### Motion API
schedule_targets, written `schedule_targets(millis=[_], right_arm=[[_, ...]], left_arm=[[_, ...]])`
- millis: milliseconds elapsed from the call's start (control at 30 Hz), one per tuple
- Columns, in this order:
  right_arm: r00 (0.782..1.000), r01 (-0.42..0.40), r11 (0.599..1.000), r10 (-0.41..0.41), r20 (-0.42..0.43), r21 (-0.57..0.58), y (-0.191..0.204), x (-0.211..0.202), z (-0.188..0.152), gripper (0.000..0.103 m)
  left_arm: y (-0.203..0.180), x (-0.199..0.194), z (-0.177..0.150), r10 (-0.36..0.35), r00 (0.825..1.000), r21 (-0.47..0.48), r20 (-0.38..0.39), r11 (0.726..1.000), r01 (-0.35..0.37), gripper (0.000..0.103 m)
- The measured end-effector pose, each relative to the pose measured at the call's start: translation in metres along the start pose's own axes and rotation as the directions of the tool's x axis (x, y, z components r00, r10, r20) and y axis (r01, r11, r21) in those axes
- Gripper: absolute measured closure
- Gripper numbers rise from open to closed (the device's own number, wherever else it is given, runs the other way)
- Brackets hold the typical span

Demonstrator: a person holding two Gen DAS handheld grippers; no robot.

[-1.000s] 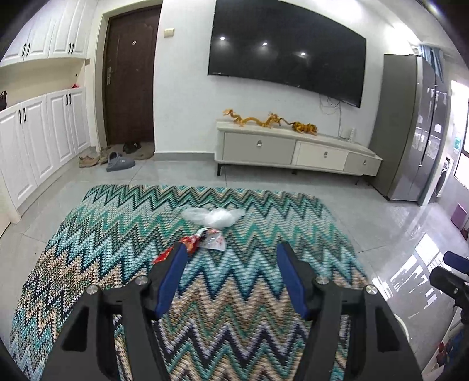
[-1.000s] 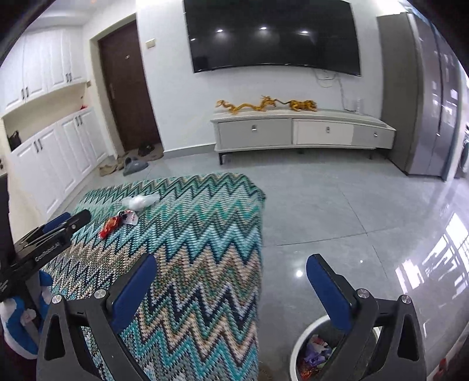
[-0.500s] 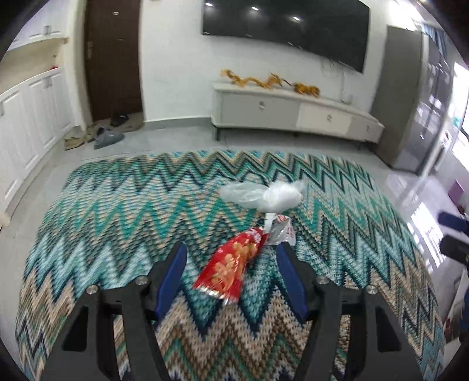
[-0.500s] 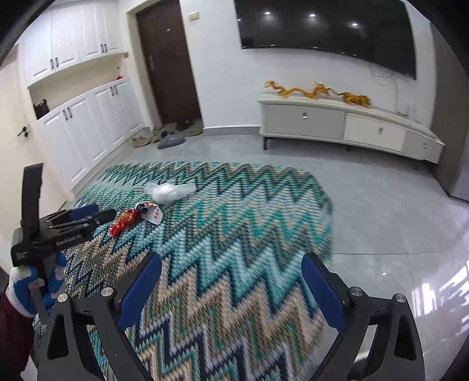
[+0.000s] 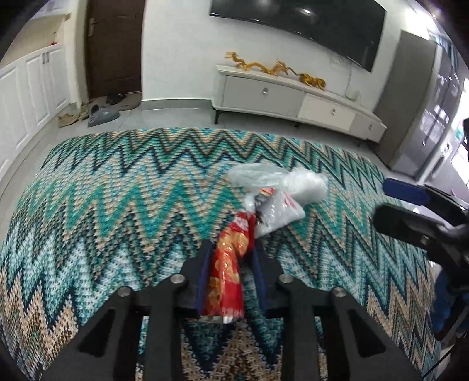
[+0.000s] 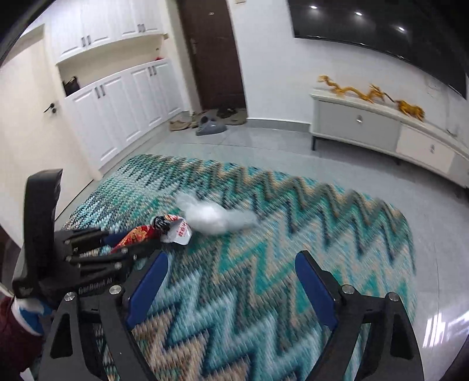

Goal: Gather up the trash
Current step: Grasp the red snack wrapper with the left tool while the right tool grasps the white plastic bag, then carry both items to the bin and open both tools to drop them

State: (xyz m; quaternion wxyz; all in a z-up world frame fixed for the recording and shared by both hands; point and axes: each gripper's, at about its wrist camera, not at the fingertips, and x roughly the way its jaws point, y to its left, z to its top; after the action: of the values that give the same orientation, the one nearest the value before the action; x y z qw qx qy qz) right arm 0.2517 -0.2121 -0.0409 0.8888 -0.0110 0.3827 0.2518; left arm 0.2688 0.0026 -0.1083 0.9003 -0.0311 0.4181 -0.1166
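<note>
The left claw (image 5: 231,258) is closed around the red wrapper (image 5: 227,275), which lies on the zigzag rug (image 5: 102,205); it is low so the fingers can pinch the flat foil. Just right of the wrapper lie a small grey packet (image 5: 278,212) and a clear plastic bag (image 5: 304,183). Further right, the right claw (image 6: 231,281) is wide open and empty, probably ready for the bag.

Home living room: wall television (image 5: 307,26), rug (image 5: 117,205).
</note>
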Motion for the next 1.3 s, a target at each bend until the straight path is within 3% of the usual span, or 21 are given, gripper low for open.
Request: schedule_targets(millis=[200, 433, 500, 567, 667, 900, 1167, 1300], right_arm=[[0.999, -0.038, 0.999, 0.037, -0.013, -0.022, 0.01, 0.035, 0.019, 0.024], [0.997, -0.043, 0.998, 0.039, -0.072, -0.055, 0.015, 0.068, 0.021, 0.033], [0.995, -0.039, 0.998, 0.034, -0.097, -0.052, 0.013, 0.077, 0.019, 0.038], [0.992, -0.033, 0.999, 0.028, -0.12, -0.041, 0.009, 0.084, 0.016, 0.054], [0.993, -0.041, 0.999, 0.037, -0.112, -0.027, 0.006, 0.082, 0.015, 0.064], [0.995, -0.05, 0.998, 0.052, -0.086, 0.027, 0.0, 0.053, 0.0, 0.07], [0.998, -0.043, 0.993, 0.049, -0.047, 0.111, -0.006, -0.014, -0.033, 0.07], [1.0, -0.026, 0.988, 0.028, -0.013, 0.15, -0.012, -0.06, -0.052, 0.07]], left_arm=[[0.022, -0.005, -0.004, 0.025, 1.0, -0.112, 0.019, 0.993, -0.023, 0.089], [0.04, -0.011, -0.013, 0.017, 1.0, -0.147, 0.022, 0.989, -0.014, 0.089], [0.042, -0.011, -0.015, 0.005, 1.0, -0.15, 0.015, 0.989, -0.003, 0.09], [0.042, -0.008, -0.01, -0.006, 1.0, -0.149, 0.011, 0.989, 0.008, 0.09], [0.044, -0.005, -0.006, -0.027, 1.0, -0.147, 0.01, 0.989, 0.028, 0.09], [0.032, -0.006, -0.002, -0.04, 0.999, -0.107, 0.029, 0.993, 0.043, 0.096], [0.003, -0.021, -0.004, 0.084, 0.993, -0.03, 0.081, 0.996, -0.082, 0.097], [-0.013, -0.044, -0.014, 0.091, 0.991, -0.038, 0.099, 0.995, -0.088, 0.097]])
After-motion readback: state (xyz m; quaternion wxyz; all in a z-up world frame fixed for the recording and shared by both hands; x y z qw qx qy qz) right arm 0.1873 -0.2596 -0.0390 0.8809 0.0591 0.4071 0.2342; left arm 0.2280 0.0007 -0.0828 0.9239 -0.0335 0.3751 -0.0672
